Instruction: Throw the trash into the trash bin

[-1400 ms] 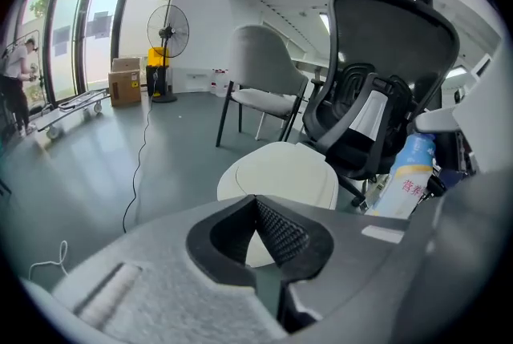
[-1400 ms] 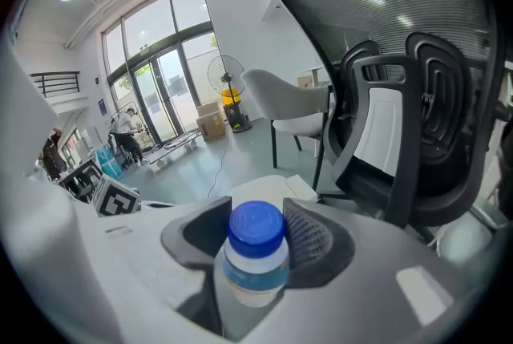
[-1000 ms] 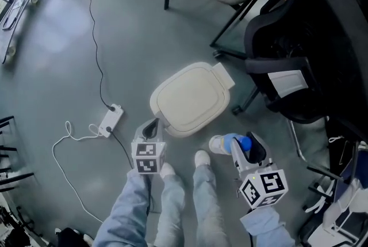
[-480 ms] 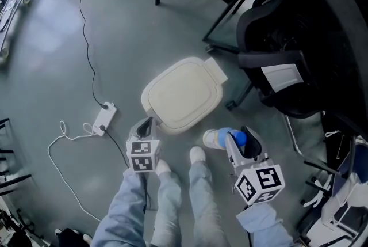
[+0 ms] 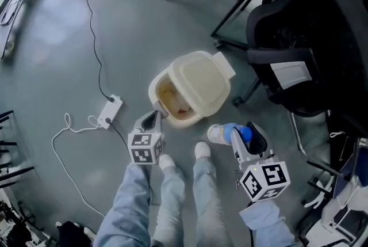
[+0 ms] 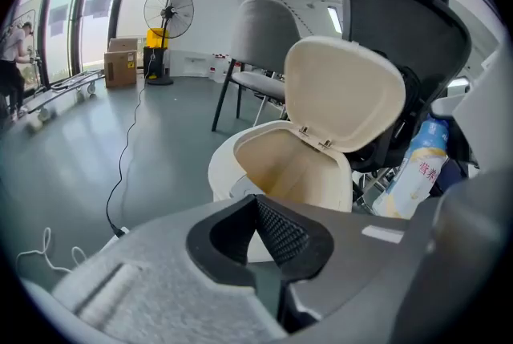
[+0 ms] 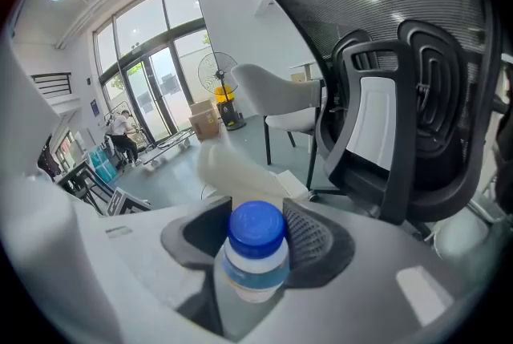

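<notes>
two grippers show by our open trash bin [image 5: 190,120] on the floor [image 5: 63,33]. our right gripper [image 5: 245,137] squeezes a bottle [image 5: 221,133] with a blue cap [image 7: 256,224], just beside the bin and not in it. our left gripper [image 5: 150,121] is pinched closed on nothing, near the bin's rim.

A cream plastic trash bin [image 5: 154,90] stands on the grey floor with its hinged lid [image 5: 200,82] tipped up and its mouth open. Just beside it, a white plastic bottle [image 5: 221,132] with a blue cap sits gripped in the right gripper [image 5: 246,137].
</notes>
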Available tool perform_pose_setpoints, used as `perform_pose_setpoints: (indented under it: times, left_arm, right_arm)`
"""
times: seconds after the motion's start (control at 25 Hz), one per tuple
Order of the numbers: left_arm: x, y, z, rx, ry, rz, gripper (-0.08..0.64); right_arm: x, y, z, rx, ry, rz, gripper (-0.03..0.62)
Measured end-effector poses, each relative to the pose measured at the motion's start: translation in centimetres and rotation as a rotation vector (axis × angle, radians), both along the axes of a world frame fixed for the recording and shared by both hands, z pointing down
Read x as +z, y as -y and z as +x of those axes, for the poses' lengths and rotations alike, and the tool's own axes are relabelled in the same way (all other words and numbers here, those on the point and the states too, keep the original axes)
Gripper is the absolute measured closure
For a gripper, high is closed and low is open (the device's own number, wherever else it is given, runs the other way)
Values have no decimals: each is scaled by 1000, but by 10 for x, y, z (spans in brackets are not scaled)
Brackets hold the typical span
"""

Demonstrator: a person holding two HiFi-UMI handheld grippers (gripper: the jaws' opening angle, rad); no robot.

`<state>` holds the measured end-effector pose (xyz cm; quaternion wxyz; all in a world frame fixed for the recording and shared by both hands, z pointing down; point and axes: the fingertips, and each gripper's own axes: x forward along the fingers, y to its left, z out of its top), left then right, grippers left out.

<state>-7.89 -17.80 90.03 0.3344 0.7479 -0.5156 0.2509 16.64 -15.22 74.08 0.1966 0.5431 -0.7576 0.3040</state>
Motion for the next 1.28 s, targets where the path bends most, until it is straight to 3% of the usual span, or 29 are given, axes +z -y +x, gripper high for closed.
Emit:
perform_pose_setpoints:
  times: [0.36, 0.48, 0.56, 0.72, 0.84, 1.28]
  left_arm:
    - [-1, 0, 1, 12, 10, 26, 564]
    - [-6, 1, 0, 31, 70, 12, 565]
    - [-19, 4, -2, 9, 112, 34, 565]
    - [-53, 7, 1, -70, 46, 93, 565]
    - [-74, -2, -6, -99, 57, 89, 565]
    - [-154, -21, -38, -151, 98, 183, 565]
  right_arm:
    - [-5, 2, 0, -8, -22, 9, 391]
    - [-8, 4, -1, -5, -30, 19, 391]
    - [-10, 5, -2, -7, -35, 22, 391]
    - [-16, 7, -6, -1, -40, 29, 391]
    - [-27, 7, -14, 6, -38, 32, 391]
    - [-73, 19, -60, -39, -21, 80, 391]
